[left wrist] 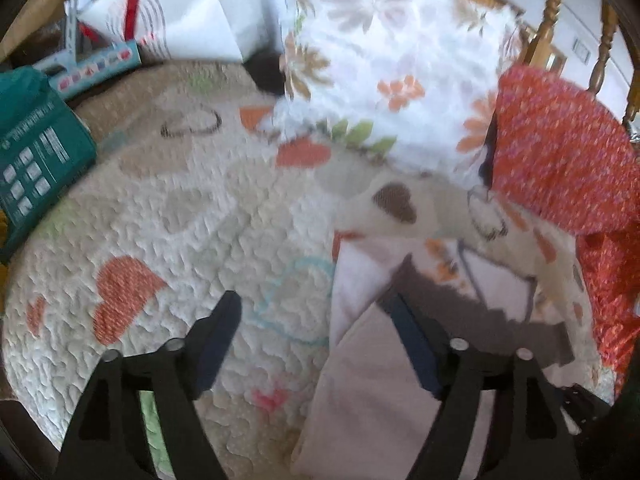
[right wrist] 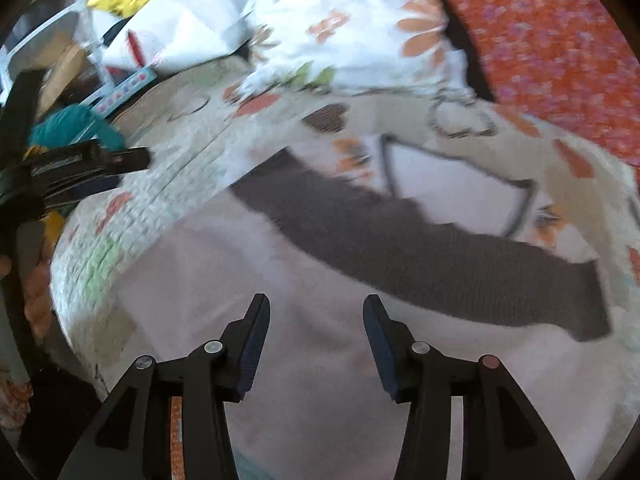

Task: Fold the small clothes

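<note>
A pale pink small garment (left wrist: 372,400) with a brown band (left wrist: 460,312) across it lies flat on a quilted heart-print mat (left wrist: 160,220). My left gripper (left wrist: 314,300) is open above the garment's left edge: one finger is over the bare mat, the other over the cloth, and nothing is pinched. In the right wrist view my right gripper (right wrist: 316,302) is open just above the pink garment (right wrist: 224,248), short of the brown band (right wrist: 420,248), holding nothing. The left gripper's fingers (right wrist: 120,159) show at the left edge of that view, over the mat (right wrist: 188,152).
A white floral cloth (left wrist: 380,60) and a red floral cloth (left wrist: 560,152) are heaped at the mat's far side. A teal package (left wrist: 36,152) and a white bag (left wrist: 180,12) crowd the left. Wooden chair spindles (left wrist: 548,12) stand behind. A white, dark-edged piece (right wrist: 452,184) lies beyond the band.
</note>
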Demonstrator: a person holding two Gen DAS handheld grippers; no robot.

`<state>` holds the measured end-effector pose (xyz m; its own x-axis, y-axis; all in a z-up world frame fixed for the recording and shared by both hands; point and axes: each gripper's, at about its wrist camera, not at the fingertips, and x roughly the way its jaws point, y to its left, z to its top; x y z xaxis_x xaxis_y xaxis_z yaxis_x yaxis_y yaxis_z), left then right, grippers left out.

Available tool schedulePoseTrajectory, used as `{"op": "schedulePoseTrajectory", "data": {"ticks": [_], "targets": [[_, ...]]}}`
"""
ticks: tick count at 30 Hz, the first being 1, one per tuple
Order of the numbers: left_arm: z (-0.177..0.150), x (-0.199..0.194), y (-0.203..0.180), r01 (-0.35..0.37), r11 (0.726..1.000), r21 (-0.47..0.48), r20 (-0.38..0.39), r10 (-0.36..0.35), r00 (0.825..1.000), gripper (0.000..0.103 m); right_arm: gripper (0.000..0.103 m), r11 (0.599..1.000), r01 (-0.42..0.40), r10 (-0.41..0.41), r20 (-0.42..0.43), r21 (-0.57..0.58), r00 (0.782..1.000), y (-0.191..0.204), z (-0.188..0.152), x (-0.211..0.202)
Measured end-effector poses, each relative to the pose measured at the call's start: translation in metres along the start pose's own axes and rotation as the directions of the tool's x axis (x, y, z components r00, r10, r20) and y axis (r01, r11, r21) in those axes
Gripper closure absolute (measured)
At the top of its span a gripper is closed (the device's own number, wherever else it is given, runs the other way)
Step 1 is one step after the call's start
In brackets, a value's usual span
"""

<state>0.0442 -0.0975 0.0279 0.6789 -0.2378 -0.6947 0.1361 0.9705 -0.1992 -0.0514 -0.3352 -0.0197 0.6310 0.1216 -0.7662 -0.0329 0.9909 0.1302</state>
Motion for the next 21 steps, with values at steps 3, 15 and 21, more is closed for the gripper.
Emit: {"op": "schedulePoseTrajectory", "data": {"ticks": [3,15,21], "targets": [[-0.002,-0.014,-0.004,-0.015,0.999,0.035,0.057,0.013,0.998,0.018,0.05,0.993,0.073,-0.072,-0.017,0.095,0.997,-0.04,-0.005,-0.01],[-0.026,-0.072,-0.029,-0.006,0.999,0.051,0.188,-0.004,0.982,0.0,0.04,0.838,0.327,-0.379,0.035,0.437,0.925,-0.16,-0.036,-0.106],[-0.032,-0.028,-0.061,0.059,0.994,0.091,0.039,-0.063,0.997,0.0,0.0,0.843,0.317,-0.461,0.281,0.434,0.842,-0.132,-0.041,-0.144]]}}
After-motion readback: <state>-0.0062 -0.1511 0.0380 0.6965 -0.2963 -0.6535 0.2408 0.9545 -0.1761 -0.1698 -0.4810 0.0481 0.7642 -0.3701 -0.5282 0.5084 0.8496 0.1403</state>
